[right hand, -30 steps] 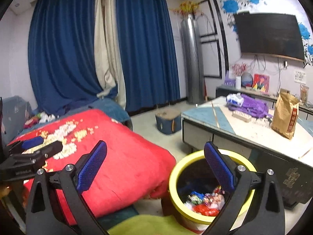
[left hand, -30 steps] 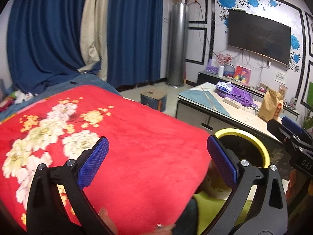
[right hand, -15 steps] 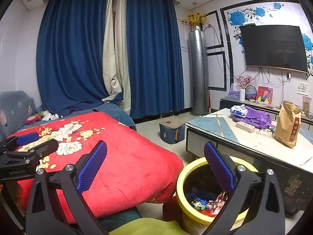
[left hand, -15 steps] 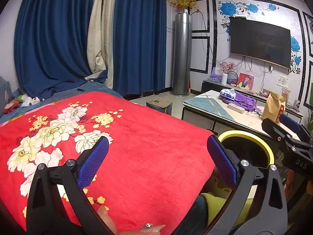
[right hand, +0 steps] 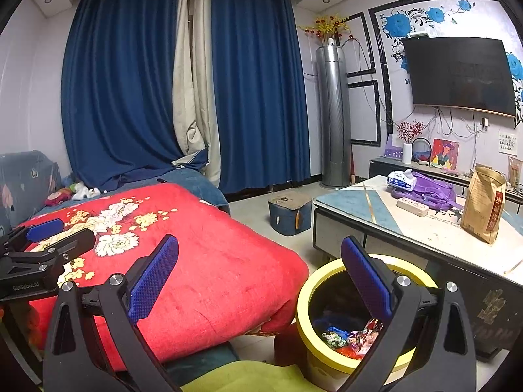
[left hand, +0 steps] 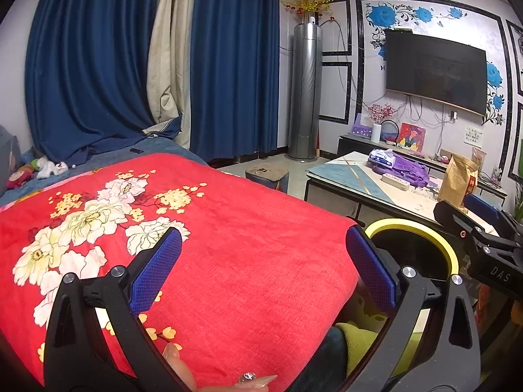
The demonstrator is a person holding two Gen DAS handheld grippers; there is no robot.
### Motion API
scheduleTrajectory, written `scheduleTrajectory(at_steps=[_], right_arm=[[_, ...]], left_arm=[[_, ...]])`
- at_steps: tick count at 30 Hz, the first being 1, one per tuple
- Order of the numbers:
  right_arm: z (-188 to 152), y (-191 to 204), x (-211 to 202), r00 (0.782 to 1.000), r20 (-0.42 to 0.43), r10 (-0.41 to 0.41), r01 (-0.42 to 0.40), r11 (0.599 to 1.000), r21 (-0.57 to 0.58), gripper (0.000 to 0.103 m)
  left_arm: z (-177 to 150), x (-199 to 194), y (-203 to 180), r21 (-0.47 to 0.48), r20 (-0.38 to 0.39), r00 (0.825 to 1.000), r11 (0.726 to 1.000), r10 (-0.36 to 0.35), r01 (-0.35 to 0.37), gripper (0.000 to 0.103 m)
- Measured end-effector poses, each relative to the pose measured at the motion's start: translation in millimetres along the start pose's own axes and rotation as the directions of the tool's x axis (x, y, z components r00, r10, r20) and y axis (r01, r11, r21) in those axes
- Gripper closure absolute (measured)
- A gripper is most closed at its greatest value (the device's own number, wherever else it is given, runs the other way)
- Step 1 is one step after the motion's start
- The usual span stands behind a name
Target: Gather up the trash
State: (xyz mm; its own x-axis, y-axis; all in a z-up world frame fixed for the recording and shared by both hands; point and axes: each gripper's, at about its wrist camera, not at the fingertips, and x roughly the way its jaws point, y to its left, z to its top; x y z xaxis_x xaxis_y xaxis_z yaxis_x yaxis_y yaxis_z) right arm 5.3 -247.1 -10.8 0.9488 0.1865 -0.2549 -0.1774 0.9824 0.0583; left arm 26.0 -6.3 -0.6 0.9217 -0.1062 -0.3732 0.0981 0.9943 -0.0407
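Yellow-rimmed bin (right hand: 330, 336), wrappers inside | left claw (left hand: 263, 269) agape, empty | right claw (right hand: 260, 279) agape, empty | advice: seek next scrap, grip centrally.

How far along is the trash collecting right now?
Colourful wrappers already lie in the yellow-rimmed round bin. The left gripper and right gripper are both open and empty. No loose trash shows on the red floral blanket.
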Motion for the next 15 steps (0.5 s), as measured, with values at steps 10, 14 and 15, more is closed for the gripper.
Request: scheduleTrajectory(at_steps=[10, 14, 15], right_arm=[[-0.7, 0.1, 0.9, 1.000, -0.004, -0.002, 0.002, 1.000, 0.000, 0.006], [-0.7, -0.1, 1.4, 1.000, -0.003, -0.002, 0.002, 1.000, 0.001, 0.006], [-0.7, 0.0, 1.5, 1.000, -0.003, -0.002, 0.002, 1.000, 0.000, 0.006]], left_arm=[[1.2, -0.1, 0.7, -0.001, 0.000, 1.000, 1.000, 0.002, -0.002, 0.011], [1.2, -0.7, 1.2, -0.001, 0.002, 1.000, 1.000, 0.002, -0.002, 0.011], [1.2, -0.8, 0.3, -0.001, 0.002, 1.000, 1.000, 0.002, -0.002, 0.011]])
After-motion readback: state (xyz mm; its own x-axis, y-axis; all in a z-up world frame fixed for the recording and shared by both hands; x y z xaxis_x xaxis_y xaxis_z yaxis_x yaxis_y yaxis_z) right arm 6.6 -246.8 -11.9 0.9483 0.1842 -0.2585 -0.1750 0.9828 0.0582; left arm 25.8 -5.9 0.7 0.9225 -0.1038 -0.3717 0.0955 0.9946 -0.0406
